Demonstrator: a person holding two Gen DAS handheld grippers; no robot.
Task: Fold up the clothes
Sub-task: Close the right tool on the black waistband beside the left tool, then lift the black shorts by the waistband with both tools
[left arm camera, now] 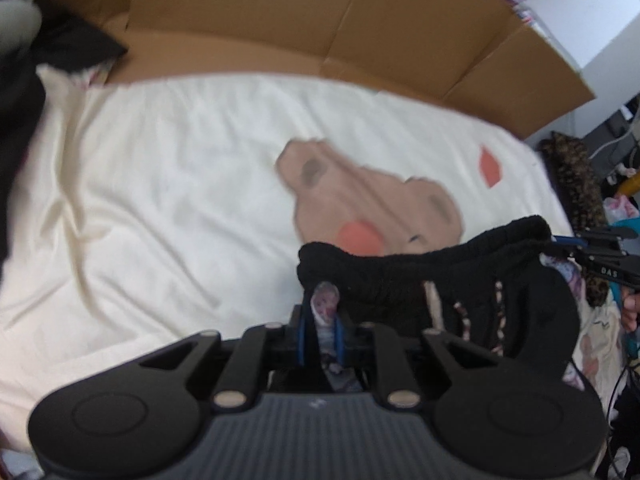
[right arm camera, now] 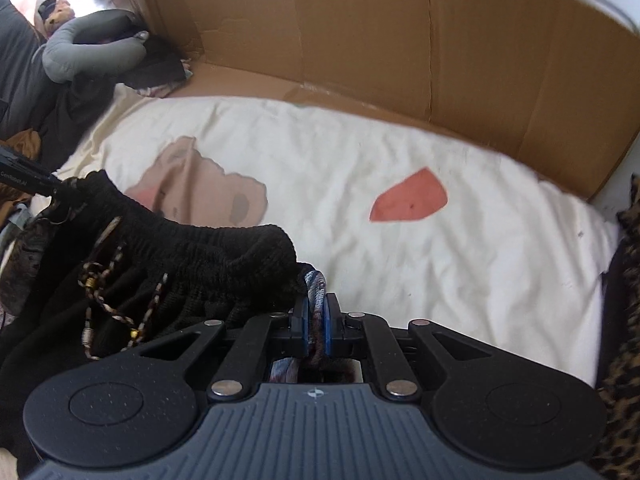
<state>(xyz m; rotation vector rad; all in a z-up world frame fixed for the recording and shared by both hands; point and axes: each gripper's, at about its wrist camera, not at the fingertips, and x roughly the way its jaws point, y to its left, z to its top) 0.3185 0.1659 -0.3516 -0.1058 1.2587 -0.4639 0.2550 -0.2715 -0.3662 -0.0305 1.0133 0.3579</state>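
Black drawstring shorts (left arm camera: 460,280), soft and floppy, held up over the cream bedsheet (left arm camera: 180,200) by the stretchy waistband, left gripper (left arm camera: 322,320) and right gripper (right arm camera: 316,320) each pinched tight on one end.

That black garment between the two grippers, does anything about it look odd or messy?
The black garment hangs by its gathered waistband, one end pinched in the left gripper, the other in the right gripper. Its braided drawstring dangles loose and tangled. No damage shows.
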